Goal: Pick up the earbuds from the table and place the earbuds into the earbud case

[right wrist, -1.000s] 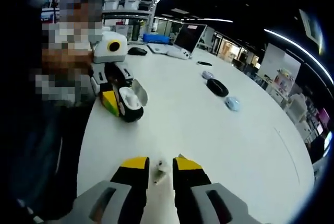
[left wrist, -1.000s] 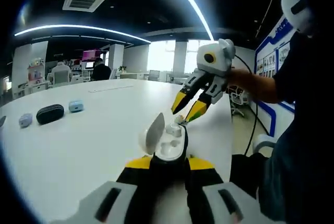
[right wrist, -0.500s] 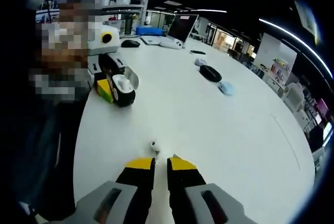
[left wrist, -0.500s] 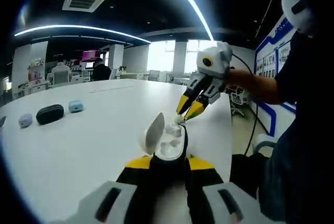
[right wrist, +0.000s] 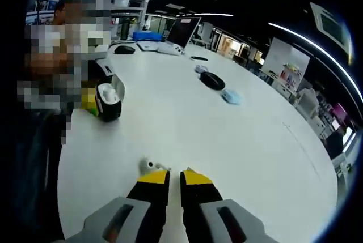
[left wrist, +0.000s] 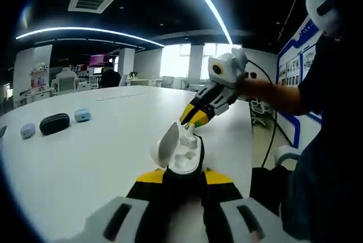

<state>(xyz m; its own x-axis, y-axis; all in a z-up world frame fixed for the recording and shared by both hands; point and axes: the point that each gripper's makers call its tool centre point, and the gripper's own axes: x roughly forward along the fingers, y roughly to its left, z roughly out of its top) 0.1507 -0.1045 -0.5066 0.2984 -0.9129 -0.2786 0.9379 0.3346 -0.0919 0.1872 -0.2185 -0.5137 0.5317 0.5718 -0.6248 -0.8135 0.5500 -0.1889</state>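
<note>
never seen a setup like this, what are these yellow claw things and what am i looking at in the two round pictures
There is no robot here: a person holds a two-jaw tool in each hand, and each tool carries a fisheye camera looking along its own jaws. In the left gripper view, the left tool grips an open white earbud case. The right tool reaches in just above it, jaws closed. In the right gripper view, a small white earbud sits beside that tool's jaw tips, over the white table. Farther off lie a dark oval pouch and small pale blue items.
</note>
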